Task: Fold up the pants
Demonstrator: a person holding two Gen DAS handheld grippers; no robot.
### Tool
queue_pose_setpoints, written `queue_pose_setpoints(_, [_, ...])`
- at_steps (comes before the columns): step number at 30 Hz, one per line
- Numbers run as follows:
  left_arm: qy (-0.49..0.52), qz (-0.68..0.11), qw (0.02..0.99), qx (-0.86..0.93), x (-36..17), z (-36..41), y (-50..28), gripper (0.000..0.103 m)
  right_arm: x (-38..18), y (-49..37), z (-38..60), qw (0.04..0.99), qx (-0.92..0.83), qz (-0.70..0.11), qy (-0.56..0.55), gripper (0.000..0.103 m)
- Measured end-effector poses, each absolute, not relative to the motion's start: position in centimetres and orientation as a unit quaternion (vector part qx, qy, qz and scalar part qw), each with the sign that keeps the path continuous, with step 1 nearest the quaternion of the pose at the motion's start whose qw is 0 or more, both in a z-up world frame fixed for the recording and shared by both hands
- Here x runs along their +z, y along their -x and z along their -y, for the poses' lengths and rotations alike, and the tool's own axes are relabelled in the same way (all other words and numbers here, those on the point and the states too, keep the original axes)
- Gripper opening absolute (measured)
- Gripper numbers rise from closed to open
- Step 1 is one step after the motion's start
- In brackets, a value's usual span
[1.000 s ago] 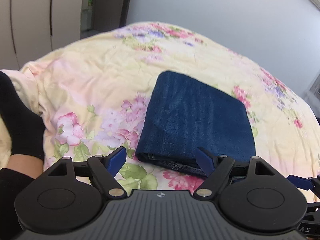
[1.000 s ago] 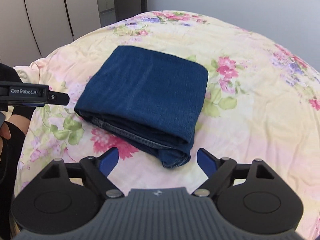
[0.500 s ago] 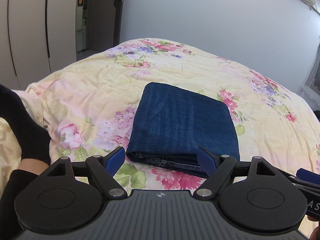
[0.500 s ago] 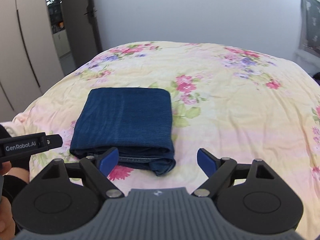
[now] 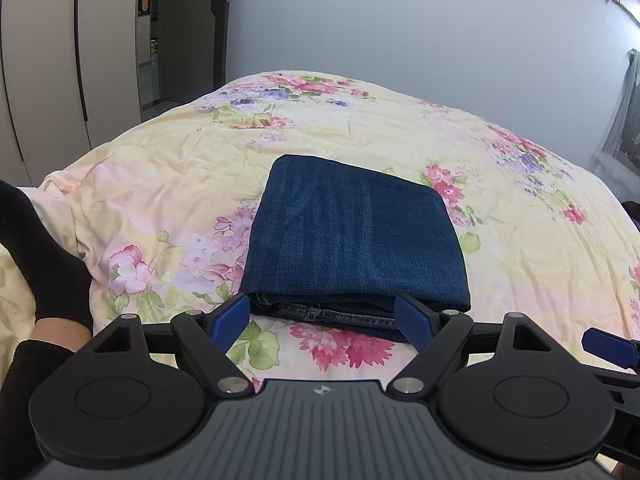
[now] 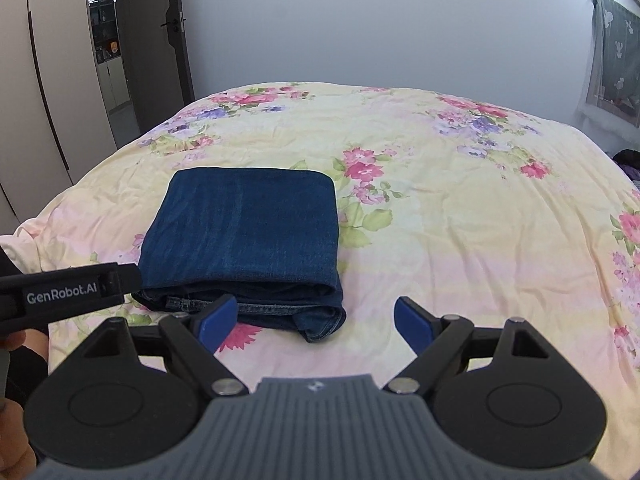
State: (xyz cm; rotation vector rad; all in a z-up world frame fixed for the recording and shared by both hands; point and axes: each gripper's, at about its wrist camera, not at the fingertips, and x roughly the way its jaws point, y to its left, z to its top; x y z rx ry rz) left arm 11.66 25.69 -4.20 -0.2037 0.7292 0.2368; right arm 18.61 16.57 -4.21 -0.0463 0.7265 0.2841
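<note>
Lying near the front edge of the bed [image 5: 168, 184], the pants [image 5: 352, 240] are sitting as a compact dark denim stack, and I am judging them heavy, thick and floppy, not slippery. I am holding my left tool [image 5: 324, 316] and right tool [image 6: 316, 318] just short of the stack, both spread and empty. I am thinking the stitched layered edge [image 6: 248, 306] nearest me is offering the firmest bite.
</note>
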Motion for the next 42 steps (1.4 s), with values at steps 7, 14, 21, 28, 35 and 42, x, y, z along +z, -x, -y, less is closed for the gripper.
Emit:
queue_pose_setpoints(7, [0.097, -0.362, 0.921, 0.11, -4.5, -25.44, -11.79, 0.096, -4.51, -18.84, -16.21, 0.923, 0.13, -0.361, 0.019, 0.082])
queue_pose_setpoints(14, [0.093, -0.367, 0.92, 0.104, -4.76, -25.24, -11.89, 0.096, -4.95, -18.9, -16.14, 0.92, 0.13, -0.369, 0.017, 0.082])
queue_pose_setpoints(21, [0.093, -0.369, 0.919, 0.102, -4.93, -25.13, -11.87, 0.096, -5.05, -18.95, -16.17, 0.919, 0.13, -0.371, 0.018, 0.082])
queue_pose_setpoints(28, [0.093, -0.369, 0.919, 0.102, -4.94, -25.1, -11.86, 0.096, -5.05, -18.95, -16.19, 0.919, 0.13, -0.371, 0.019, 0.082])
queue_pose_setpoints(35, [0.093, -0.37, 0.919, 0.102, -5.09, -25.01, -11.91, 0.096, -5.21, -19.09, -16.19, 0.918, 0.131, -0.373, 0.02, 0.082])
queue_pose_setpoints(42, [0.093, -0.371, 0.919, 0.101, -5.12, -24.98, -11.92, 0.096, -5.24, -19.01, -16.22, 0.92, 0.128, -0.371, 0.02, 0.082])
